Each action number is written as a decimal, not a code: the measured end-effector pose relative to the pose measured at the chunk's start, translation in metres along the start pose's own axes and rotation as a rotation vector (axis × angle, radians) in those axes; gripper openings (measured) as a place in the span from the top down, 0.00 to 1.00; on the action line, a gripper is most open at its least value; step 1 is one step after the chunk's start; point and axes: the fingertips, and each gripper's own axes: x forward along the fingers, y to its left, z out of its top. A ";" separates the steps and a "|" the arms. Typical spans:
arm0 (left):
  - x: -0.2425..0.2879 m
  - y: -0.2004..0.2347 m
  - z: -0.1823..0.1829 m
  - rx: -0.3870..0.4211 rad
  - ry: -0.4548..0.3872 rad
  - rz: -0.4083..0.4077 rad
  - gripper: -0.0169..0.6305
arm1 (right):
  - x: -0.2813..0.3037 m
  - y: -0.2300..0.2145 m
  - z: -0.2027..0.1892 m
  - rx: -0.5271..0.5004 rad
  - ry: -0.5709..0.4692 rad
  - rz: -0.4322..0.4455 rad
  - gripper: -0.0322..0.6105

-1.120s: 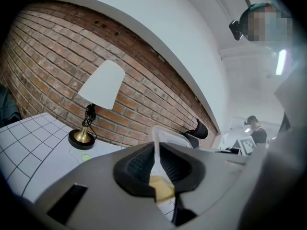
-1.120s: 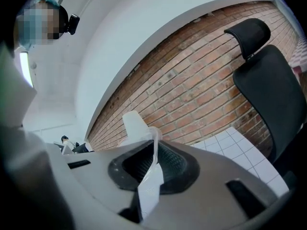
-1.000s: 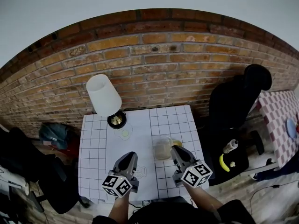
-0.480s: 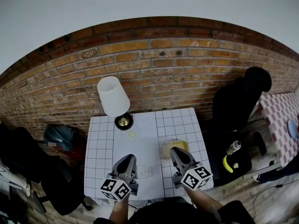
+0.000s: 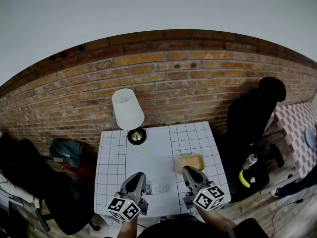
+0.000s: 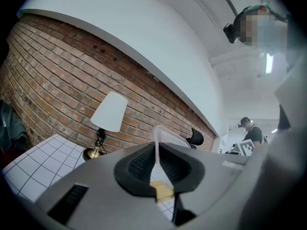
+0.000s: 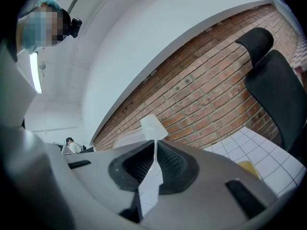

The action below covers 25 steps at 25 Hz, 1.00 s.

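The left gripper (image 5: 136,176) and the right gripper (image 5: 188,171) hover side by side over the near edge of a small table (image 5: 111,157), which has a white cloth with a grid pattern. The two grippers are apart from each other.

In the left gripper view, the jaws of the left gripper (image 6: 157,152) are pressed together. A thin strip of clear plastic (image 6: 156,137) stands up in the line where they meet. The right gripper view shows the same: the jaws of the right gripper (image 7: 154,150) are closed, with a thin clear plastic strip (image 7: 152,128) in the seam. I cannot tell whether these strips are held things or parts of the jaws.

A shallow yellow container (image 5: 189,161) lies on the table just in front of the right gripper, not touching it. A white paper sheet (image 5: 153,165) covers the middle of the table, and a small drawing (image 5: 161,187) on it is between the two grippers. Further back, a small yellow-green disc (image 5: 145,148) lies on the sheet, near a table lamp (image 5: 128,110) with a white shade and a brass foot. Behind the table is a brick wall (image 5: 198,78), and a black office chair (image 5: 252,113) stands to the right.
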 end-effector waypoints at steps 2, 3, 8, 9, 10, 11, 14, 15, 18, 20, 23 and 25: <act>-0.006 0.001 0.002 0.000 0.000 -0.004 0.93 | -0.001 0.006 -0.003 0.003 -0.004 -0.004 0.92; -0.009 0.002 0.002 0.000 0.000 -0.005 0.93 | -0.002 0.008 -0.004 0.004 -0.004 -0.007 0.92; -0.022 0.004 0.005 0.000 0.002 -0.003 0.93 | -0.003 0.019 -0.012 0.005 -0.011 -0.004 0.92; -0.024 0.005 0.005 -0.001 0.004 -0.002 0.93 | -0.003 0.021 -0.014 0.004 -0.014 -0.005 0.92; -0.026 0.005 0.006 -0.003 0.004 -0.001 0.93 | -0.003 0.022 -0.014 0.004 -0.016 -0.006 0.92; -0.028 0.006 0.006 -0.003 0.005 -0.001 0.93 | -0.003 0.024 -0.015 0.004 -0.017 -0.007 0.92; -0.036 0.008 0.006 -0.002 0.005 0.003 0.93 | -0.003 0.031 -0.019 0.000 -0.006 -0.008 0.92; -0.038 0.009 0.006 0.001 0.004 0.003 0.93 | -0.003 0.032 -0.020 -0.003 -0.001 -0.007 0.92; -0.042 0.011 0.005 0.006 0.001 0.003 0.93 | -0.004 0.037 -0.024 -0.006 0.010 -0.011 0.92; -0.043 0.012 0.006 0.006 0.002 0.004 0.93 | -0.004 0.039 -0.025 -0.005 0.011 -0.011 0.92; -0.044 0.012 0.007 0.011 0.002 -0.004 0.93 | -0.004 0.039 -0.027 -0.002 0.006 -0.007 0.92; -0.043 0.010 0.006 0.012 0.003 -0.010 0.93 | -0.006 0.036 -0.027 -0.006 0.005 -0.011 0.92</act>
